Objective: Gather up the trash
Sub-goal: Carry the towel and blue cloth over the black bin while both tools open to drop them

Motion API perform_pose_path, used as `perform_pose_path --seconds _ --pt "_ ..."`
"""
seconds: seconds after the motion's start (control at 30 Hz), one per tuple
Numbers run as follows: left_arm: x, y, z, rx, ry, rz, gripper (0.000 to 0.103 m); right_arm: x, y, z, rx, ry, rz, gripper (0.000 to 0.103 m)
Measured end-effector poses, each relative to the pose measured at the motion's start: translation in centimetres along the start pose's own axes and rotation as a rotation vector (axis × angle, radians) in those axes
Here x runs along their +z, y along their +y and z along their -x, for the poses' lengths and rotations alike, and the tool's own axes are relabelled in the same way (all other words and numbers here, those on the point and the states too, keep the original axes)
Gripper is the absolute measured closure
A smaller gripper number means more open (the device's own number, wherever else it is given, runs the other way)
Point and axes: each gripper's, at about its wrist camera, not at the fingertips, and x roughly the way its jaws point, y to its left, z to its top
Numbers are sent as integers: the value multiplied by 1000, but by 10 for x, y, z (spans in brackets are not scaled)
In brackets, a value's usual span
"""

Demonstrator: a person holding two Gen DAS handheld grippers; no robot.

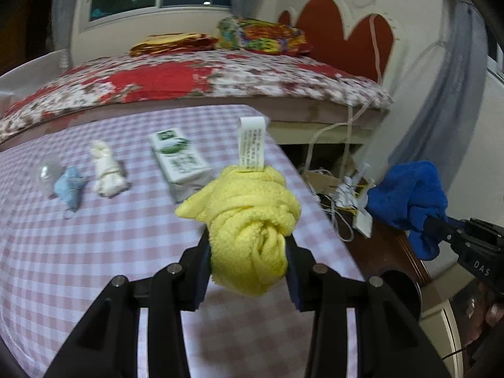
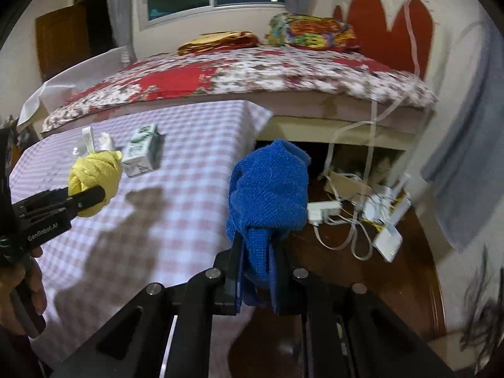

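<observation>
Two cloths are in our grip at once. Our left tongs (image 1: 249,252) are closed on a knotted yellow cloth (image 1: 249,220), held up over the near part of the counter (image 1: 94,252); our right tongs (image 2: 261,271) are pinched tight on a blue cloth (image 2: 267,189), which hangs off the counter's right edge, above the dark floor (image 2: 330,271).

We judge this the carry step: both picks are made, and no bin shows in either view, so the next move calls for finding where to drop them, without loosening either grip.

The yellow cloth is soft looped terry, balled into a knot, with a stiff white label (image 1: 252,141) standing from its top. The blue one is a coarser weave, bunched and drooping. Left on the pink-checked counter are a green-and-white carton (image 1: 179,163), boxy and firm, a crumpled white wad (image 1: 107,170), a blue scrap (image 1: 69,189) and a clear, blurred piece (image 1: 48,171) beside it.
</observation>
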Motion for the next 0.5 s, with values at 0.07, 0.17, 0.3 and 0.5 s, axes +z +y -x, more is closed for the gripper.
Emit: perform_pose_path --seconds 0.07,0.17,0.3,0.5 --pt "-1 -13 -1 -21 4 -20 61 -11 -16 6 -28 9 -30 89" --pt "-4 -31 0 -44 8 -48 61 -28 -39 15 -64 19 -73 89" --pt "-7 -55 -2 -73 15 -89 61 -48 -70 26 -111 31 -130 89" --pt "-12 -96 -4 -109 33 -190 61 -71 -109 40 -159 46 -189 89"
